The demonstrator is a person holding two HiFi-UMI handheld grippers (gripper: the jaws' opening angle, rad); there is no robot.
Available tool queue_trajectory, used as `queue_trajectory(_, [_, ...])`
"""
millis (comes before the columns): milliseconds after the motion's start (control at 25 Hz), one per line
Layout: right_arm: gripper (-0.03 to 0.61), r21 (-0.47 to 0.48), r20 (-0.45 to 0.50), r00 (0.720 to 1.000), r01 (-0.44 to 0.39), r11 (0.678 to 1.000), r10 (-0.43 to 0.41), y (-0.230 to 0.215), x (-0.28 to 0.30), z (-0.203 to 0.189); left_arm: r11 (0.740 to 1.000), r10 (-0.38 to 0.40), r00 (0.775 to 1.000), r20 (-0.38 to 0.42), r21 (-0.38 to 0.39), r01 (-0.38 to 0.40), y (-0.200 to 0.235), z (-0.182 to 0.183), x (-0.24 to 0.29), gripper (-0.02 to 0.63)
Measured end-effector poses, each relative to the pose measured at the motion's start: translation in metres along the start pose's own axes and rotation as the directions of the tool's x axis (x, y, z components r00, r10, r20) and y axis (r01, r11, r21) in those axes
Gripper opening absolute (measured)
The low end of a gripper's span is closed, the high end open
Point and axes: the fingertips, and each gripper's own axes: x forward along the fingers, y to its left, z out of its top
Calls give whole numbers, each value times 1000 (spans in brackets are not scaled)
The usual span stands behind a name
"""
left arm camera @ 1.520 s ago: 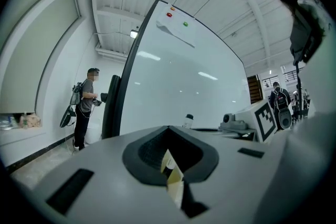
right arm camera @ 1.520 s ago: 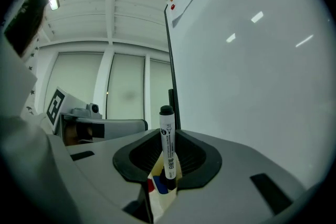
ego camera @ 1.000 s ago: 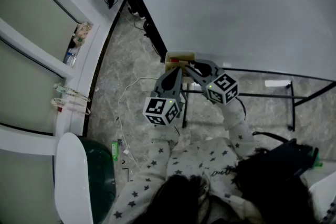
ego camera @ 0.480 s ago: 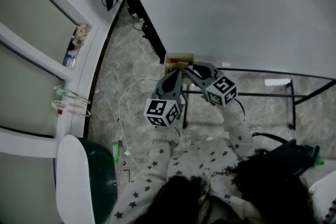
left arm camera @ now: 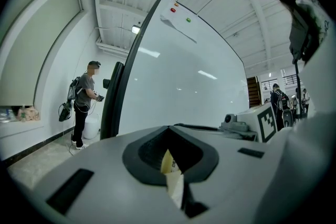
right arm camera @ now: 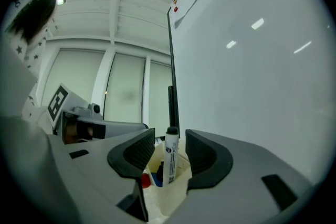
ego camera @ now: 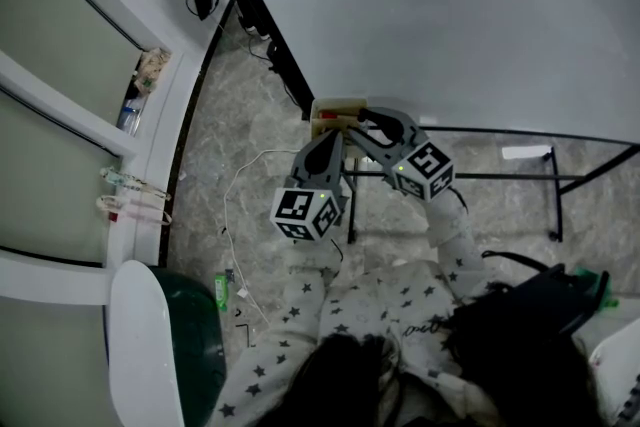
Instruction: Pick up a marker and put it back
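A white marker with a black cap stands upright in a cream holder at the foot of the whiteboard. My right gripper straddles the marker. Its jaws are opening, and a gap shows on each side of the barrel. Red and blue things lie lower in the holder. In the head view both grippers meet at the holder, the left gripper from below and the right gripper from the right. My left gripper is shut on a cream edge of the holder.
The whiteboard's black stand bars run to the right over the marble floor. A white cable lies on the floor, with a green bin at lower left. A black bag sits at my right. A person stands far off.
The right gripper's jaws have spread slightly over the holder. Both grippers otherwise stay where they were at the holder.
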Motion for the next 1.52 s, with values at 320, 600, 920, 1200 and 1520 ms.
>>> queue_trajectory(320, [169,-54,48,999,-3,999,6,9,-9,48,999,-32,999,37,31,30,-10,37,-6,0])
queue_trajectory(600, [34,-49,80,996,-25,998,29,23,-22,78,996,-69,996,56,62,65,-24,67,-16,0])
queue_trajectory(920, [8,-49,78,996,-42,998,45,33,-24,90,992,-104,993,56,79,99,-34,73,-18,0])
queue_trajectory(1200, [8,-46,72,996,-42,998,46,30,-23,83,992,-102,994,50,76,98,-32,68,-15,0])
queue_trajectory(1520, [8,-43,74,996,-41,998,44,28,-21,84,991,-107,993,51,84,103,-32,70,-13,0])
